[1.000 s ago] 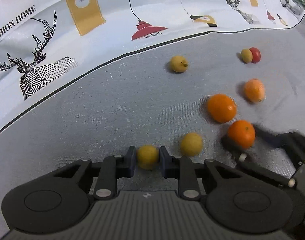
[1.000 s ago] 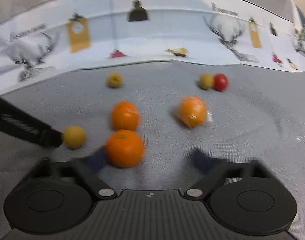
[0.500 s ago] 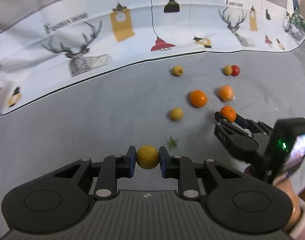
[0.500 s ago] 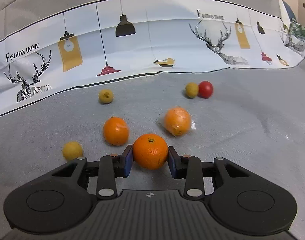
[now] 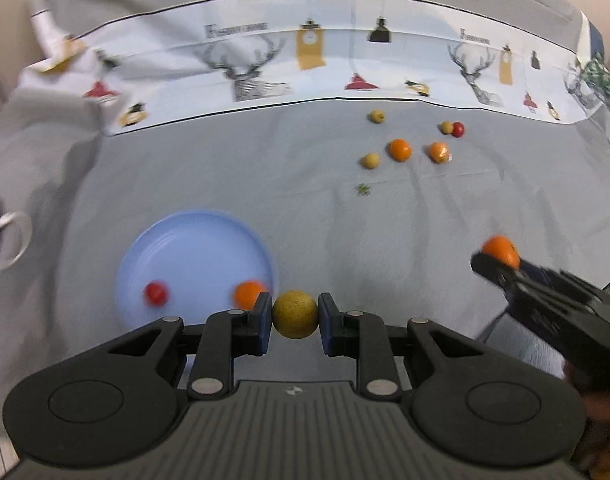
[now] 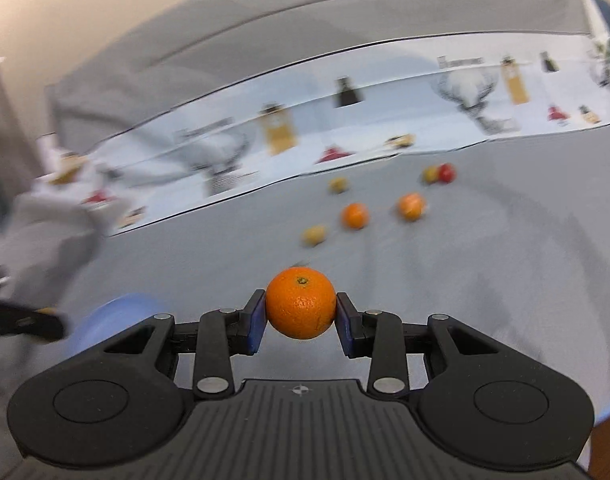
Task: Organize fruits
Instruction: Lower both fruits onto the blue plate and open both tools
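My left gripper (image 5: 295, 318) is shut on a small yellow fruit (image 5: 295, 319), held just right of a light blue plate (image 5: 185, 248). The plate holds a red fruit (image 5: 156, 293) and an orange (image 5: 248, 293). My right gripper (image 6: 301, 314) is shut on an orange (image 6: 301, 308) and holds it above the grey cloth; it also shows in the left wrist view (image 5: 501, 258) at the right. The blue plate's edge (image 6: 105, 320) shows low left in the right wrist view. Several loose fruits lie far back: two oranges (image 5: 400, 149), yellow ones (image 5: 371, 160) and a red one (image 5: 458, 129).
A grey cloth (image 5: 305, 208) covers the table, with a white printed cloth (image 5: 305, 72) along the back. A small green leaf bit (image 5: 362, 189) lies mid-table. A white object (image 5: 9, 236) sits at the left edge.
Both grippers have lifted and pulled back from the fruit pile with their fruits, swinging left. The blue plate has come into view. The right gripper closed on the orange a second ago.
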A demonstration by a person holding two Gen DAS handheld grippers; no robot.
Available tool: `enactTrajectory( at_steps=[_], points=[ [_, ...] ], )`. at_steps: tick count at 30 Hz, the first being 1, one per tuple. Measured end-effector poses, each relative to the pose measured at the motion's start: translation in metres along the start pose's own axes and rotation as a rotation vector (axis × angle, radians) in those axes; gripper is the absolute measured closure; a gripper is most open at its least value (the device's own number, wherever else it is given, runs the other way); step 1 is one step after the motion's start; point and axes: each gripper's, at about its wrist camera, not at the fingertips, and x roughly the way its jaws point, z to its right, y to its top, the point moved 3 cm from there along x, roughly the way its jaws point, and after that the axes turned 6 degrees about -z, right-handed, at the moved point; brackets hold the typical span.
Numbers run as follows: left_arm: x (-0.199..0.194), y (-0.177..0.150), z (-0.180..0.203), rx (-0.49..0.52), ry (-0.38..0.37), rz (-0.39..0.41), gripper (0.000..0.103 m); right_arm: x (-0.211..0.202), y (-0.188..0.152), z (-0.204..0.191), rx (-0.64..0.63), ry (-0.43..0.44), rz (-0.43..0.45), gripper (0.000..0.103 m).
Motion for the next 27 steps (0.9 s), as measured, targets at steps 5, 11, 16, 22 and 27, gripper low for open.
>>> enactTrajectory(
  at_steps=[5,11,16,22,27],
  points=[
    [-0.037,-0.037,-0.02,-0.072,0.057,0.018,0.076,-0.044,-0.01,-0.045,-0.063,0.132,-0.028,0.065],
    [-0.07,-0.072,-0.033,-0.143,0.118,0.06,0.076,-0.085,-0.02,-0.09,-0.163,0.23,-0.029,0.065],
    [-0.088,-0.099,-0.041,-0.172,0.143,0.087,0.076,-0.104,-0.036,-0.112,-0.232,0.231,-0.039,0.065],
    [-0.103,-0.122,-0.044,-0.156,0.17,0.127,0.076,-0.122,-0.045,-0.125,-0.259,0.191,-0.015,0.065],
    [-0.112,-0.13,-0.05,-0.175,0.145,0.159,0.076,-0.132,-0.05,-0.138,-0.312,0.162,0.002,0.065]
  ],
)
